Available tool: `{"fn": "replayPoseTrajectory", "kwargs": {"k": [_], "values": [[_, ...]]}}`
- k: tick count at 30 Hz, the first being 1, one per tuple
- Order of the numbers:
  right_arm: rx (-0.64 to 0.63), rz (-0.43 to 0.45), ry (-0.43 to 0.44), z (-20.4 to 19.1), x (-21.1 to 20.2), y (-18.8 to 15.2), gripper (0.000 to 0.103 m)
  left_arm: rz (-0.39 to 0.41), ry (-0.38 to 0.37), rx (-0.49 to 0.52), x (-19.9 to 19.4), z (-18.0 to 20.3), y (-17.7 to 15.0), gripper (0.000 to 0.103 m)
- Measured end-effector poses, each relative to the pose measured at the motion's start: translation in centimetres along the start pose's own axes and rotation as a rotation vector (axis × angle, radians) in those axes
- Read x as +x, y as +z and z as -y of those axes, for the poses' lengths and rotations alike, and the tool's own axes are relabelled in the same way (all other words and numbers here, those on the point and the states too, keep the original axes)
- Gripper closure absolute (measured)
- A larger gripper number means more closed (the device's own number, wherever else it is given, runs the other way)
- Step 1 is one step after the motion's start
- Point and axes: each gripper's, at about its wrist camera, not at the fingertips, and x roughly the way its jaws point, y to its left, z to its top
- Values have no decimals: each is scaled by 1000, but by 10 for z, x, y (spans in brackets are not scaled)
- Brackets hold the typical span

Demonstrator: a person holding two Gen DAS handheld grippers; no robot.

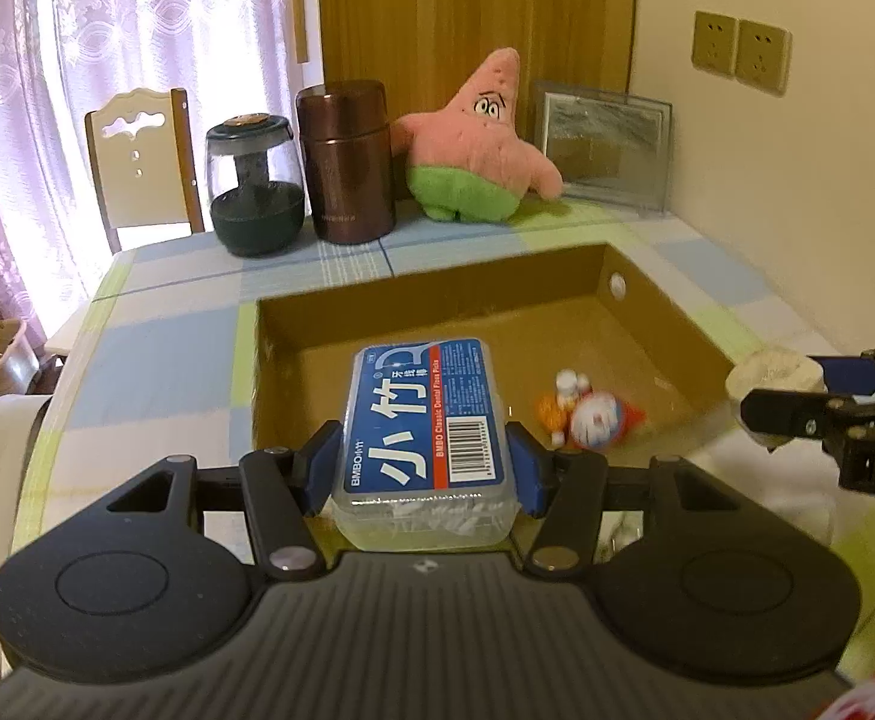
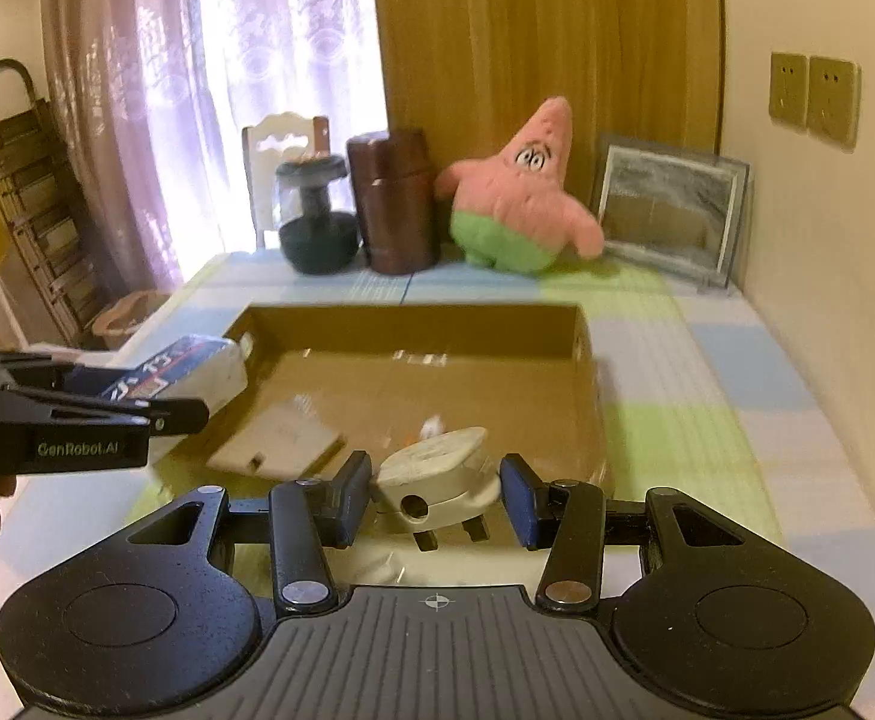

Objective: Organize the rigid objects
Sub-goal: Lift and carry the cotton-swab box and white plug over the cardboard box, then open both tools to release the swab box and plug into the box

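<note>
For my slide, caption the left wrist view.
Left gripper holds a floss-pick box above the cardboard tray.

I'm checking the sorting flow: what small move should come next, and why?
Probably carry the floss box, clamped in the left hand-held gripper, forward over the cardboard tray and lower it in; it hangs at the near rim, while a small toy already lies inside.

Daylight pours through the curtains (image 1: pixel 47 60) at upper left, blown out white. The room is otherwise warm and dim. Fisheye bending darkens the corners. Motion blur softens the box (image 2: pixel 425 360) in the right view.
</note>
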Motion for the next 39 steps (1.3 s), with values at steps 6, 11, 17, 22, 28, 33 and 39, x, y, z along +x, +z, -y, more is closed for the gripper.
{"fn": "replayPoseTrajectory", "kwargs": {"k": [6, 11, 17, 22, 28, 33, 39], "values": [[9, 2, -1, 22, 37, 32, 59, -8, -22, 3, 42, 0, 25, 51], [48, -35, 3, 41, 76, 44, 59, -28, -40, 13, 75, 4, 36, 51], [76, -82, -4, 54, 115, 44, 59, -59, -52, -4, 110, 4, 43, 51], [95, -99, -9, 59, 135, 43, 59, -81, -50, -5, 129, 3, 42, 51], [102, -102, -4, 61, 144, 42, 59, -85, -64, 3, 140, 9, 41, 50], [108, -111, -12, 63, 148, 40, 59, -72, -72, 5, 145, 15, 40, 50], [147, -115, -4, 71, 151, 35, 59, -55, -69, 0, 143, 15, 41, 40]]}}
